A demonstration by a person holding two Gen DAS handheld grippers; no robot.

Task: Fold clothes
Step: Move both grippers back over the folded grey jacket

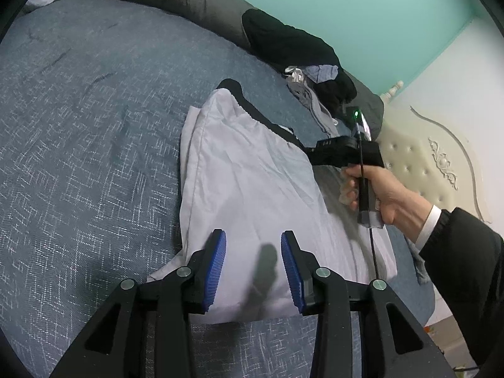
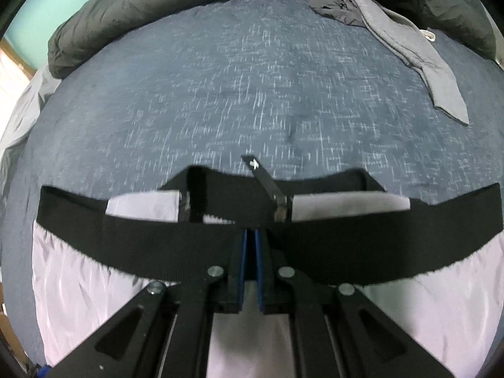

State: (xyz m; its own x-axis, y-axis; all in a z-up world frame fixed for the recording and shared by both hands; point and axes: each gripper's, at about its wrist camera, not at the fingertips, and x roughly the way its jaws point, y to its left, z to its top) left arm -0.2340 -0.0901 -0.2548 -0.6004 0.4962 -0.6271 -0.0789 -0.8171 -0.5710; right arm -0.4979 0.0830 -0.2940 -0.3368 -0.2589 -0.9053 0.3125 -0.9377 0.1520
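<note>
The pale grey shorts are lying on the blue bed cover, partly doubled, black waistband at the far end.

Left side: the left tongs are hovering over the near edge of the shorts, jaws standing apart with nothing between the blue pads. The tool is pitching moderately downward, and whether it is touching the cloth cannot be told.

Right side: the right tongs are clamped together on the waistband at mid-width, tipping steeply down. The person's right hand is gripping the handle, dark sleeve behind it.

Judgement: to fold cleanly, the waistband should be carried level toward the near hem and kept taut, while the left tongs are pinning the near edge so the layers are not sliding. The loose pile of clothes near the headboard is lying well apart.
</note>
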